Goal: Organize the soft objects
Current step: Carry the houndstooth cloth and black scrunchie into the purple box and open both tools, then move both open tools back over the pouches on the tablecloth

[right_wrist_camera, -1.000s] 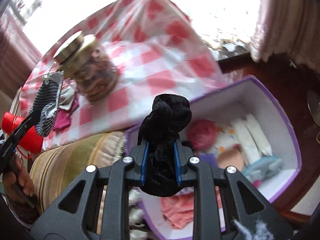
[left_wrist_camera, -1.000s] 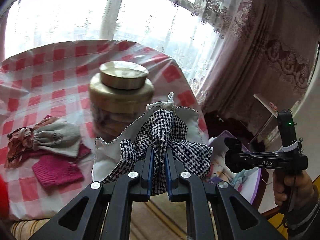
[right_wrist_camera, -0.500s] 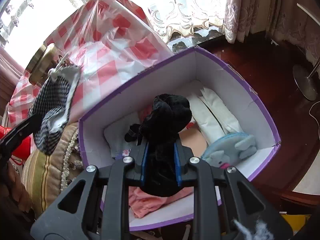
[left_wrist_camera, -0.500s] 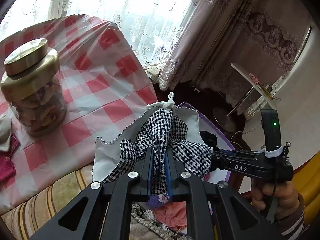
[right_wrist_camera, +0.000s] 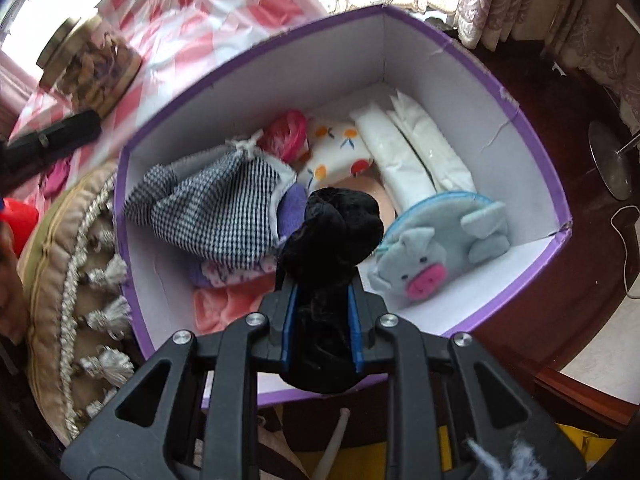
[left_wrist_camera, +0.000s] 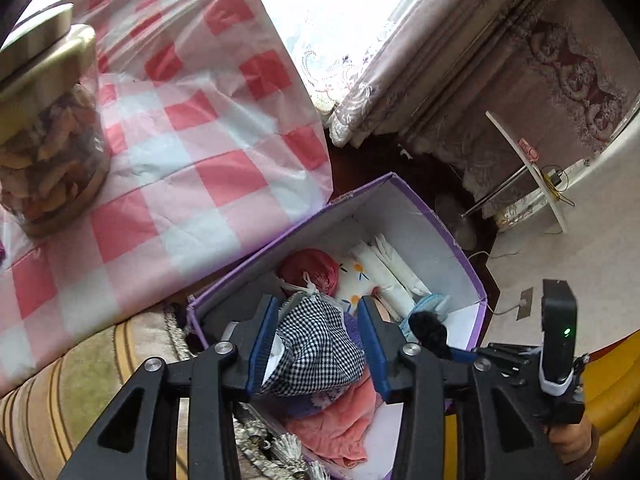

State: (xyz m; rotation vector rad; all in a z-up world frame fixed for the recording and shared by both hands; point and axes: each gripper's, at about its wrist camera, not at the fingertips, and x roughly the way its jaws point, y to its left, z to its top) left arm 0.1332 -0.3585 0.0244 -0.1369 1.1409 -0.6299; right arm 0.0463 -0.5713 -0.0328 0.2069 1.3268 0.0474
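Observation:
A black-and-white checked pouch [left_wrist_camera: 316, 352] lies at the left side of the purple box [left_wrist_camera: 400, 188], on top of other soft things. My left gripper [left_wrist_camera: 318, 312] hangs over it with its jaws opening. The blue pads stand on either side of the pouch and no longer press on it. In the right wrist view the same pouch [right_wrist_camera: 216, 212] rests inside the box [right_wrist_camera: 420, 52]. My right gripper [right_wrist_camera: 322, 292] is shut on a black velvet cloth [right_wrist_camera: 336, 224], held above the middle of the box.
The box also holds a grey felt pig [right_wrist_camera: 440, 248], white packets [right_wrist_camera: 408, 152], a pink cloth [right_wrist_camera: 224, 304] and a red bundle [left_wrist_camera: 310, 270]. A gold-lidded jar [left_wrist_camera: 44, 128] stands on the red-checked table [left_wrist_camera: 192, 128]. A striped cushion [left_wrist_camera: 80, 380] lies left of the box.
Both grippers swung from the table to over the purple box and sank. The left jaws parted and the checked pouch dropped into the box. The right gripper still holds the black cloth.

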